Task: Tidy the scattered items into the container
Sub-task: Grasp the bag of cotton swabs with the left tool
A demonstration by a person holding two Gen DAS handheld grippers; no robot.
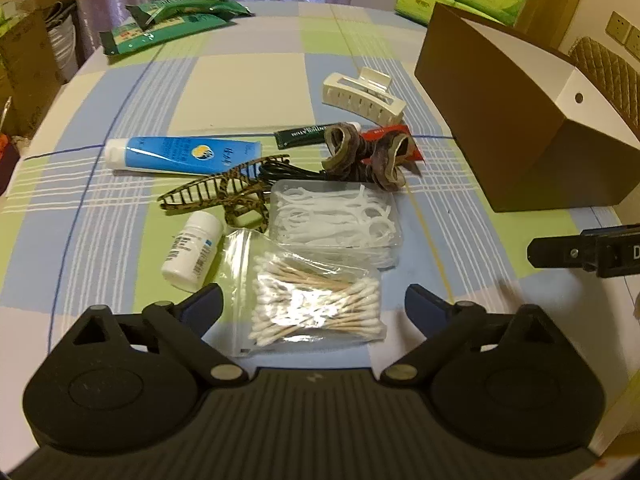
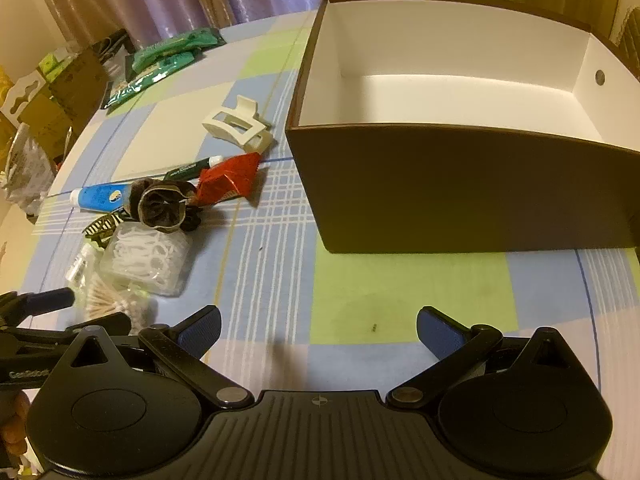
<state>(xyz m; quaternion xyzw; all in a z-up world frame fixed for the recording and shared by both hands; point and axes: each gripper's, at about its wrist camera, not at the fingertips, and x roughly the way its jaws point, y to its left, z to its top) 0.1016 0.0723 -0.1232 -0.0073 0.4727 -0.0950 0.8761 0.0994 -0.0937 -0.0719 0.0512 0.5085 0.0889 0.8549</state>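
While both grippers' fingers spread empty, left gripper (image 1: 314, 306) over cotton swab bag (image 1: 316, 312); labels unreadable.

Brown box (image 2: 460, 188) (white inside), blue tube (image 1: 180, 155), plaid tablecloth (image 1: 240, 80)

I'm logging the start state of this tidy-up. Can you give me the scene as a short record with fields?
container: brown box, white inside, nothing in it
surface: checked tablecloth
nearest left tongs: bag of cotton swabs, between the open fingers
other loose items: floss picks box, white pill bottle, blue tube, leopard hair claw, white hair claw, scrunchies
left tongs: open, holding nothing
right tongs: open, holding nothing
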